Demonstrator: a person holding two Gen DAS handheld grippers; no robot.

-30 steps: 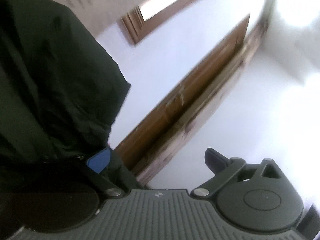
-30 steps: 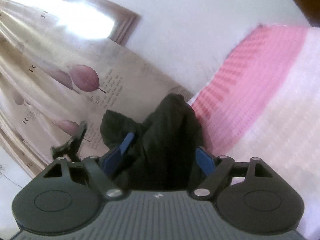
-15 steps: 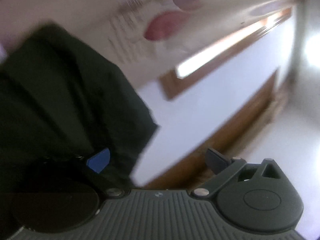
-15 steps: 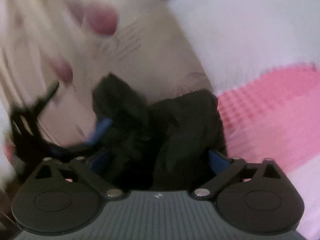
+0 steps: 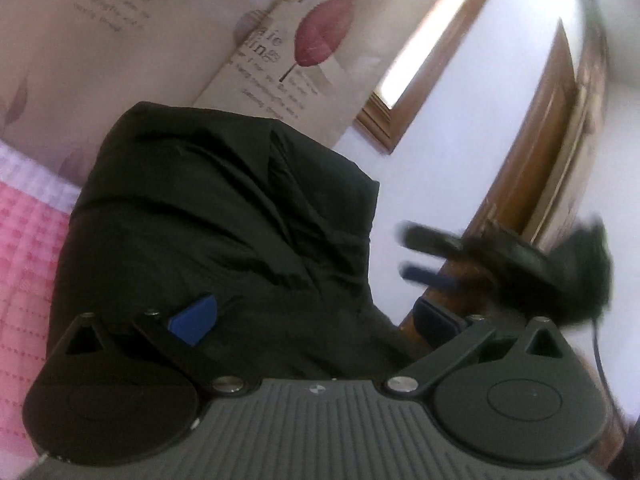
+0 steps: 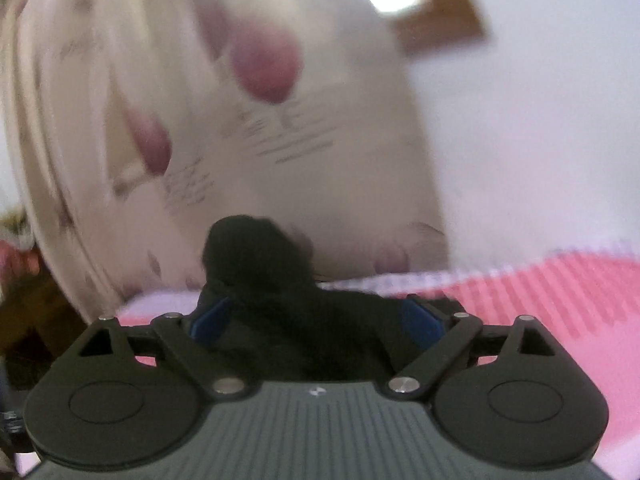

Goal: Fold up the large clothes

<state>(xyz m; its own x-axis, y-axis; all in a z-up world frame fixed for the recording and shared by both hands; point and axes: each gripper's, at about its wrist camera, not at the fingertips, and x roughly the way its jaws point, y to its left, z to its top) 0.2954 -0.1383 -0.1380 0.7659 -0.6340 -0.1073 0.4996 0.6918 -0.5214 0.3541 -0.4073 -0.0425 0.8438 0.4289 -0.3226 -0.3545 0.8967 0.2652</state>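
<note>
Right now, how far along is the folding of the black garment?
No neat fold shows: the black garment bunches up by the pink bedspread. In hand: its cloth lies between the right gripper's jaws, which have just been opening. Left: flattening it and all folds, probably.

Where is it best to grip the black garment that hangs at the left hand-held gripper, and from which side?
Probably the black garment at its free straight edge, facing the white wall, just below the upper corner. Come from that side, where the right hand-held gripper already is: the edge looks thin and clear, while the middle is bulky folds.
</note>
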